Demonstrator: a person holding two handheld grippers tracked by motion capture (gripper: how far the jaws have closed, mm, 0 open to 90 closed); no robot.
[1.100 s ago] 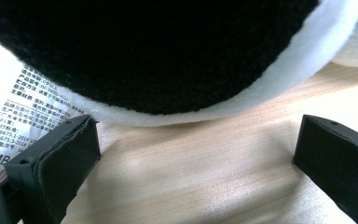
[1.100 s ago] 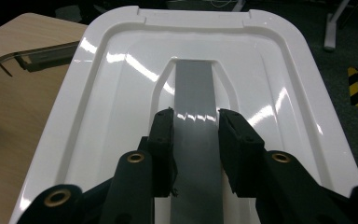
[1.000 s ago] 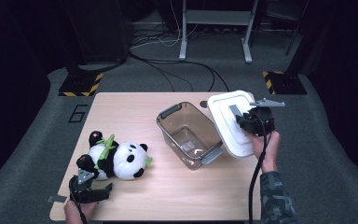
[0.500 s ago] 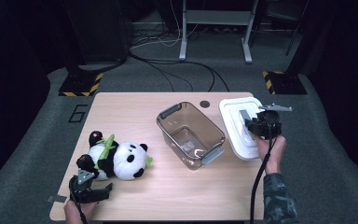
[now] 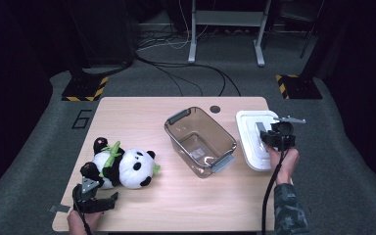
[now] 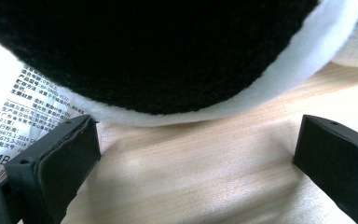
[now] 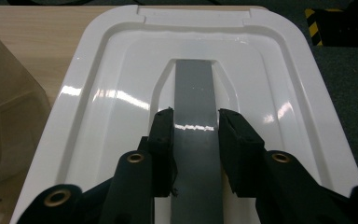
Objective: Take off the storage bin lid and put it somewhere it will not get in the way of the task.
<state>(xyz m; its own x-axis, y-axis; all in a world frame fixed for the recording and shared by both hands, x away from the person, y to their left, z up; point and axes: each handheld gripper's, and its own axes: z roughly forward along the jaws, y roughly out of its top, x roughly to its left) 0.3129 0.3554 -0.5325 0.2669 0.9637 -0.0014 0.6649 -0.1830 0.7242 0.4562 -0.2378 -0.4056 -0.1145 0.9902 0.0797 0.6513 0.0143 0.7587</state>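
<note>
We clamp our right gripper (image 7: 196,123) on the grey handle (image 7: 194,93) of the white lid (image 5: 254,139), lying flat at the table's (image 5: 142,112) right edge; our left gripper (image 6: 196,154) gapes beside the panda (image 5: 122,166)

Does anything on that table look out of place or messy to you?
Only small things. The white lid is off the clear bin and sits at the table's right edge, the right hand-held gripper shut on its grey handle. The panda toy lies toppled on its side. Nothing looks spilled or broken.
</note>
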